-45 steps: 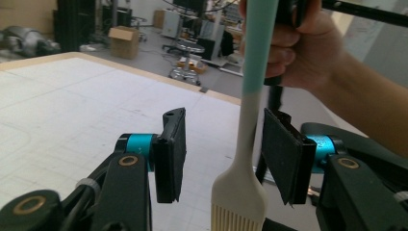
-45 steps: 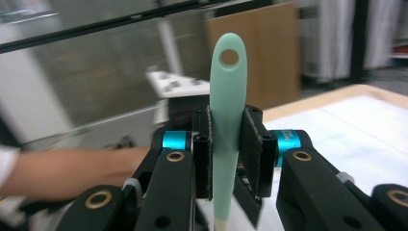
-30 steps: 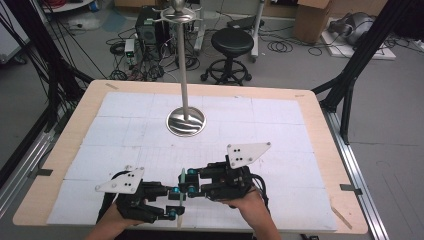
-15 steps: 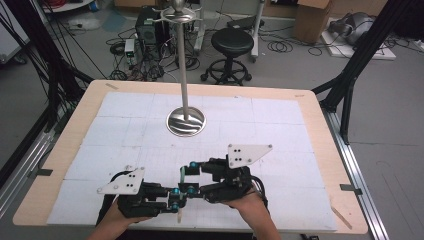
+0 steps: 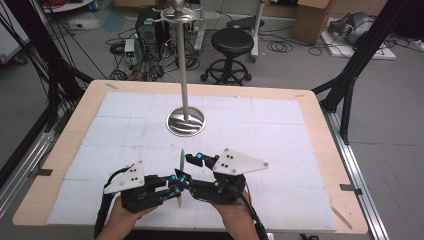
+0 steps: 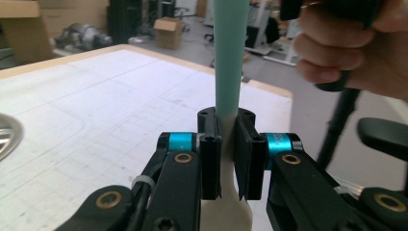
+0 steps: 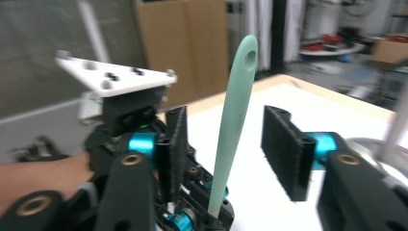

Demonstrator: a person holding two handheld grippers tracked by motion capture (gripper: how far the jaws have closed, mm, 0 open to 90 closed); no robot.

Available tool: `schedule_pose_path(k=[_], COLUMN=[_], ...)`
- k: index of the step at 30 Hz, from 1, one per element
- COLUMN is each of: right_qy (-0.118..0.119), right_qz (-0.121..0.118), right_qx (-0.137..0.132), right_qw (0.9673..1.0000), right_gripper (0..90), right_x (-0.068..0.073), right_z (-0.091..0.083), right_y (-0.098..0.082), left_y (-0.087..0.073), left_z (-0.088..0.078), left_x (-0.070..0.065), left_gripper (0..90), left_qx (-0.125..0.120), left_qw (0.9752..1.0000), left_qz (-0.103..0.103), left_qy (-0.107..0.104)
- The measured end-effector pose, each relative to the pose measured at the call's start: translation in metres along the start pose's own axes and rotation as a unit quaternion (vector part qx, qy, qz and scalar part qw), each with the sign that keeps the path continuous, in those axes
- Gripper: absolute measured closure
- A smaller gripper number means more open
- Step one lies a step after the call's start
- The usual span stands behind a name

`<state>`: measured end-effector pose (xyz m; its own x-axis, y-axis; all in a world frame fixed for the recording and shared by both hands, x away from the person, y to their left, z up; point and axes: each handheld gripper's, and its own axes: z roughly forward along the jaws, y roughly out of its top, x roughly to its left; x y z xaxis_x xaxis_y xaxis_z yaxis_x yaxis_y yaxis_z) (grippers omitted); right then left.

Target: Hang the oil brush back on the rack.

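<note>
Across the lower middle of the high view, the white-papered worktop carries both hands close together, well apart from the metal stand whose round base sits at the centre of the frame. The left gripper is clamped on a mint-green spatula, its pads pressed onto the neck just where the green handle meets the pale lower part, and the handle stands nearly upright. The right gripper has its jaws apart on either side of that handle, neither pad touching it; they have just been opening, then easing back a little.

The main risk, as I judge it, is the single narrow grip: held low on a smooth, tapering handle, the spatula could pivot or slide if the left hand tilts. A second risk is the right gripper clipping the handle as it shifts, since the gap to each pad is small. Its pad could knock the spatula askew.
</note>
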<state>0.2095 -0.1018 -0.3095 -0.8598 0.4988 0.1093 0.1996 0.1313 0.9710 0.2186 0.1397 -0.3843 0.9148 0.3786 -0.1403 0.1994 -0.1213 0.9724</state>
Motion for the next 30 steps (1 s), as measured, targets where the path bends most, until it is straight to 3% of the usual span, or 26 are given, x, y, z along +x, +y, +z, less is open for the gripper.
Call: schedule_pose_path(k=[8,14,17,19,24,27,30], right_qy=[-0.033,-0.016,-0.011,0.002,0.037,0.077,0.122], right_qz=[0.026,0.042,0.038,0.036,0.022,0.012,0.007], right_qx=[0.008,0.008,0.012,0.017,0.018,0.015,0.015], right_qw=[0.9991,0.999,0.9991,0.9992,0.9989,0.9968,0.9924], right_gripper=[75.7,80.1,82.1,82.3,82.6,82.5,82.5], right_x=[0.001,0.0,0.0,-0.001,-0.007,-0.012,-0.018], right_z=[0.004,0.003,0.001,0.0,-0.003,-0.003,-0.003], right_y=[-0.001,-0.001,0.0,0.002,0.005,0.006,0.006], left_y=[-0.001,-0.001,-0.001,-0.001,0.0,0.0,0.0], left_z=[0.002,0.003,0.003,0.003,0.001,0.0,0.0], left_x=[-0.001,-0.001,0.0,0.0,0.002,0.003,0.004], left_gripper=[81.4,79.9,69.1,64.3,62.4,62.7,63.4], left_qx=[0.005,0.003,0.001,0.001,-0.007,-0.009,-0.008], left_qw=[1.0,0.9999,0.9997,0.9993,0.9975,0.9956,0.9927], left_qz=[-0.002,-0.006,-0.009,-0.01,-0.008,-0.008,-0.013], left_qy=[0.003,-0.008,-0.025,-0.035,-0.07,-0.093,-0.12])
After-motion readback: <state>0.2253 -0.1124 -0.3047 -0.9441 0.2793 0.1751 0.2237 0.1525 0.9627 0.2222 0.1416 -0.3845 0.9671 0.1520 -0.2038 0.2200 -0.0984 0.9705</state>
